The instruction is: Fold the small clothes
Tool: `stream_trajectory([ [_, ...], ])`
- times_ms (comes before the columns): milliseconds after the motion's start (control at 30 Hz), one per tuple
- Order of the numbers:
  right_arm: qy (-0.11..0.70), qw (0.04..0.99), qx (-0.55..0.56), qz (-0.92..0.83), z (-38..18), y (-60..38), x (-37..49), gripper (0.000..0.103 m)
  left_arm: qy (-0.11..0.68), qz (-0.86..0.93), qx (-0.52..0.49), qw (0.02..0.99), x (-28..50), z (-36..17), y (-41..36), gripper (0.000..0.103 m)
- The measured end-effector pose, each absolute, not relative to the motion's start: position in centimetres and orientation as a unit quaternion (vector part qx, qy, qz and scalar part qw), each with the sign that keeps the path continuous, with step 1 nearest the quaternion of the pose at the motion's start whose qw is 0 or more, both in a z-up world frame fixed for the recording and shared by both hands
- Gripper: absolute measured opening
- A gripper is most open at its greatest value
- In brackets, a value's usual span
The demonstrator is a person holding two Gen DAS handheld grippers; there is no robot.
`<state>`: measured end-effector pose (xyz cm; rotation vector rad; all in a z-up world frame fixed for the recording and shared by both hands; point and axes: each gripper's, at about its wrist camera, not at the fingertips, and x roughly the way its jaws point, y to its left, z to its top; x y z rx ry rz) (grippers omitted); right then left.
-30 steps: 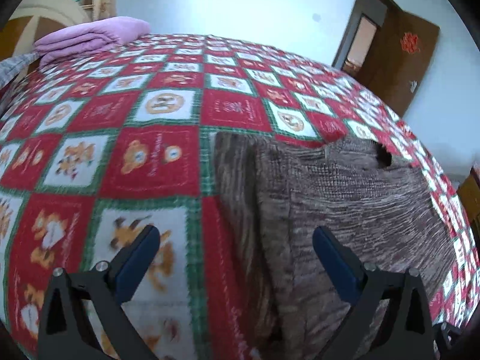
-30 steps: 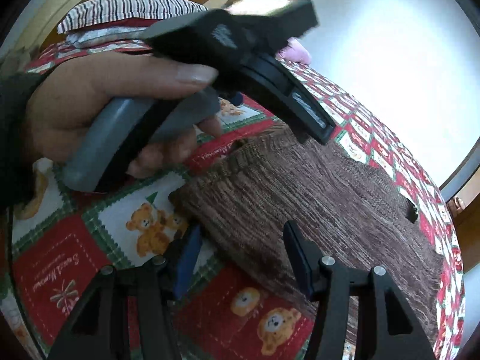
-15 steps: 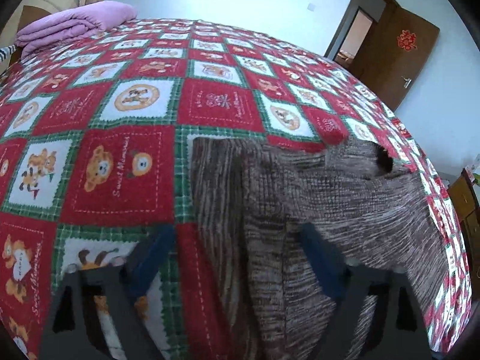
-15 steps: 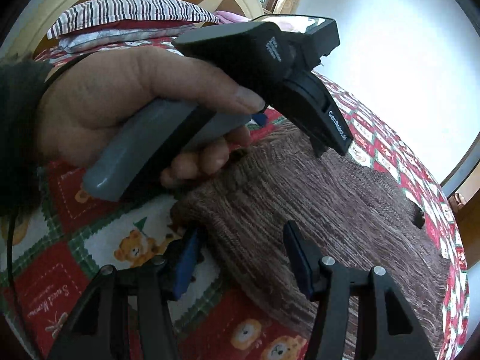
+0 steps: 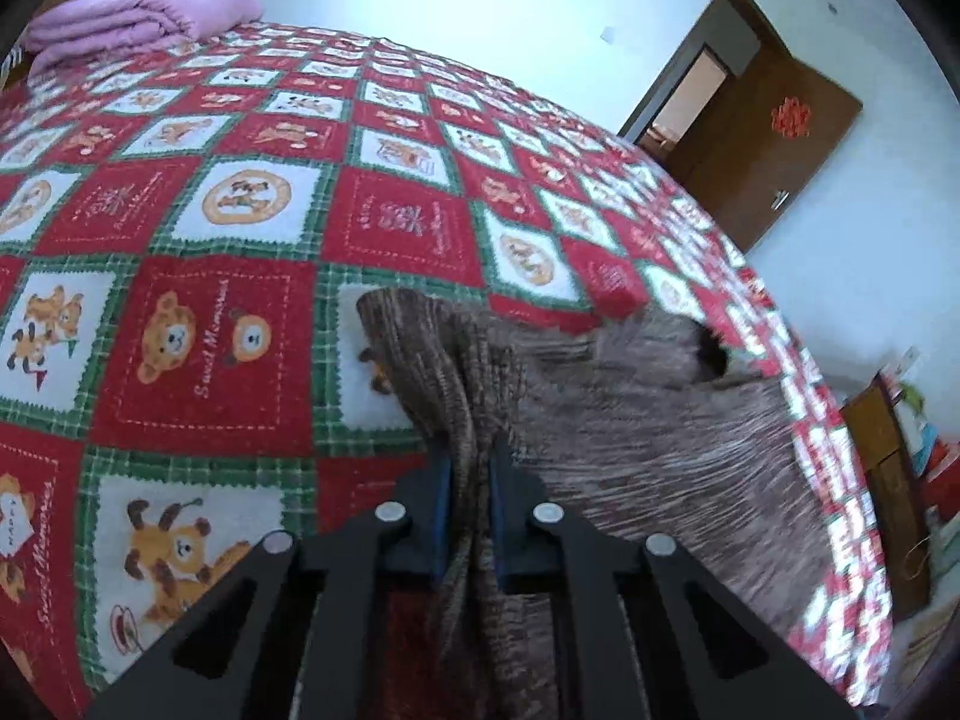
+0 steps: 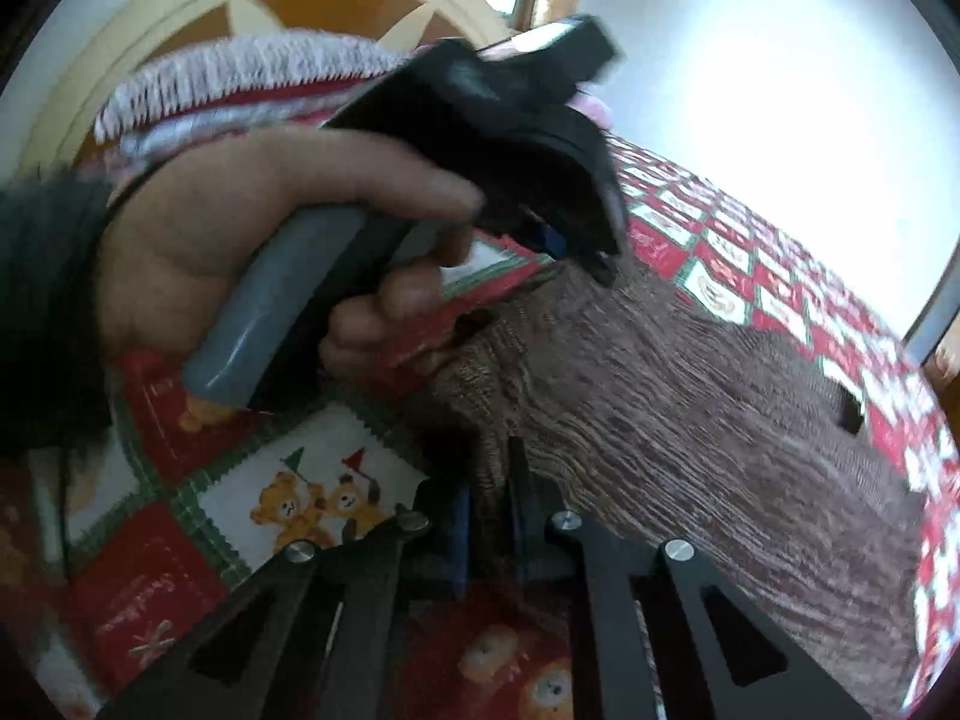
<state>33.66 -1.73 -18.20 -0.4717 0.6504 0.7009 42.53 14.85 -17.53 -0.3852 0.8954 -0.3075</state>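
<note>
Both jaws are clamped on the brown marled knit garment (image 5: 630, 420): left gripper (image 5: 468, 498), right gripper (image 6: 489, 516). Lift both corners evenly, keeping the edge taut above the red teddy-bear quilted bed (image 5: 210, 330).

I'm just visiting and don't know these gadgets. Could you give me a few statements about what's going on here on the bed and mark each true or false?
1. Both grippers are pinching the brown knit garment. True: the left gripper and the right gripper are each shut on its edge.
2. The garment lies on a plain white sheet. False: it lies on a red, green and white teddy-bear quilt.
3. A folded purple blanket sits at the far end of the bed. True.
4. The door is painted white. False: it is brown.
</note>
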Motion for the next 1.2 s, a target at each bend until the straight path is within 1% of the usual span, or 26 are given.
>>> stream_trajectory([
  [133, 0.313, 0.874, -0.162, 0.335, -15.9, -4.8, 34.4, 0.009, 0.413, -0.165, -0.199, 0.873, 42.3, -15.2, 14.0, 0.010],
  [300, 0.315, 0.885, -0.095, 0.329, -13.7, -9.5, 35.2, 0.009, 0.393, -0.189, -0.194, 0.879, 42.0, -12.0, 11.2, 0.010],
  [500, 0.320, 0.893, -0.026, 0.317, -12.1, -15.0, 35.8, 0.008, 0.380, -0.211, -0.185, 0.881, 42.5, -9.7, 7.1, 0.010],
  [767, 0.321, 0.901, 0.035, 0.290, -11.4, -21.8, 36.4, 0.007, 0.380, -0.247, -0.164, 0.876, 43.6, -8.6, 1.3, 0.010],
  [1200, 0.329, 0.906, 0.074, 0.256, -11.9, -29.5, 36.2, 0.006, 0.389, -0.288, -0.121, 0.866, 44.6, -8.4, -6.9, 0.010],
])
